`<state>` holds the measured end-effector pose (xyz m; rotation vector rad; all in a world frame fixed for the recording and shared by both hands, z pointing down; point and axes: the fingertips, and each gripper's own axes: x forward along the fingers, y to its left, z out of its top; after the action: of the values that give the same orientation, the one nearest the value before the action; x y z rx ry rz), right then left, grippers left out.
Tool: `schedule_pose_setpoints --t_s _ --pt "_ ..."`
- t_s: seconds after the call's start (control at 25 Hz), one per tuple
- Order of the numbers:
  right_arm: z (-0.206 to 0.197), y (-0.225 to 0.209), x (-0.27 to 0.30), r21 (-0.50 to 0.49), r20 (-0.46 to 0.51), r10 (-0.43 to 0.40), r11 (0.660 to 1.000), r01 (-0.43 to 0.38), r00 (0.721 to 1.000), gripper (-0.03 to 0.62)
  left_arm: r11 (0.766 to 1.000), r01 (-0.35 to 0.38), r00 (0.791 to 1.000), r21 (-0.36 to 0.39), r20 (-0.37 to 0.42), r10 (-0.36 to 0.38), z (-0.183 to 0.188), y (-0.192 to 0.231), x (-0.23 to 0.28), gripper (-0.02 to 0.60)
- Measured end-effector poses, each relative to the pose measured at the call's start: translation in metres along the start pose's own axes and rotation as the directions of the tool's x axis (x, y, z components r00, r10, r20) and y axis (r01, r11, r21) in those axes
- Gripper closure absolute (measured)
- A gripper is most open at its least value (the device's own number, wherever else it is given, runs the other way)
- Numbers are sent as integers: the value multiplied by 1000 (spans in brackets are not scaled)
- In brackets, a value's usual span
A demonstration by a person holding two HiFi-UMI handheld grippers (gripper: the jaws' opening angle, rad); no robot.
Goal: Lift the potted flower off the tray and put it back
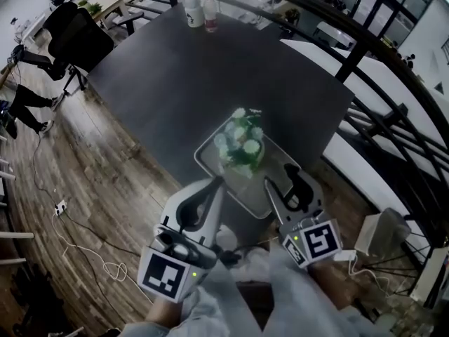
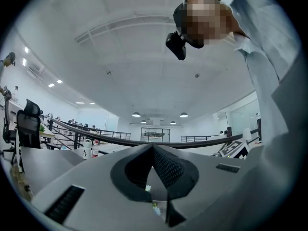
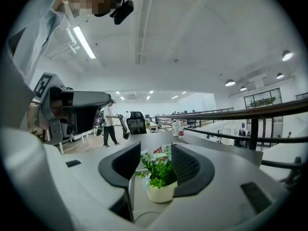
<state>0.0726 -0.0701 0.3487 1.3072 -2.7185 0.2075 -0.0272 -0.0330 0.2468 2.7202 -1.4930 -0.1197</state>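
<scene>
A potted flower [image 1: 242, 146], with green leaves and pale blossoms in a white pot [image 3: 161, 191], stands upright on a metal tray [image 1: 242, 188] near the front edge of the dark table [image 1: 196, 69]. My right gripper [image 1: 279, 177] is just short of the tray's right side. It is open, and in the right gripper view the plant shows between the jaws of this gripper [image 3: 157, 148] without the pads touching it. My left gripper [image 1: 216, 182] points at the tray's left front. Its fingertips meet, with nothing held. In the left gripper view this gripper [image 2: 153, 147] hides almost all of the plant.
Two bottles [image 1: 200, 11] stand at the table's far edge. A black railing [image 1: 379, 55] runs along the right with white desks behind it. An office chair [image 1: 77, 37] and cables [image 1: 63, 209] are on the wooden floor to the left.
</scene>
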Motion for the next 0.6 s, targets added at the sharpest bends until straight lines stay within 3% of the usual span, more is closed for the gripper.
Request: schedule_pose_setpoints --t_s 0.36,0.6 --pt "-42 -3 39 41 -89 -63 997 67 994 323 998 50 998 -25 -37 -51 -15 34 12 583" --pt "-73 -3 62 47 -159 -108 992 116 981 311 997 60 997 -45 -48 -63 -22 55 14 583"
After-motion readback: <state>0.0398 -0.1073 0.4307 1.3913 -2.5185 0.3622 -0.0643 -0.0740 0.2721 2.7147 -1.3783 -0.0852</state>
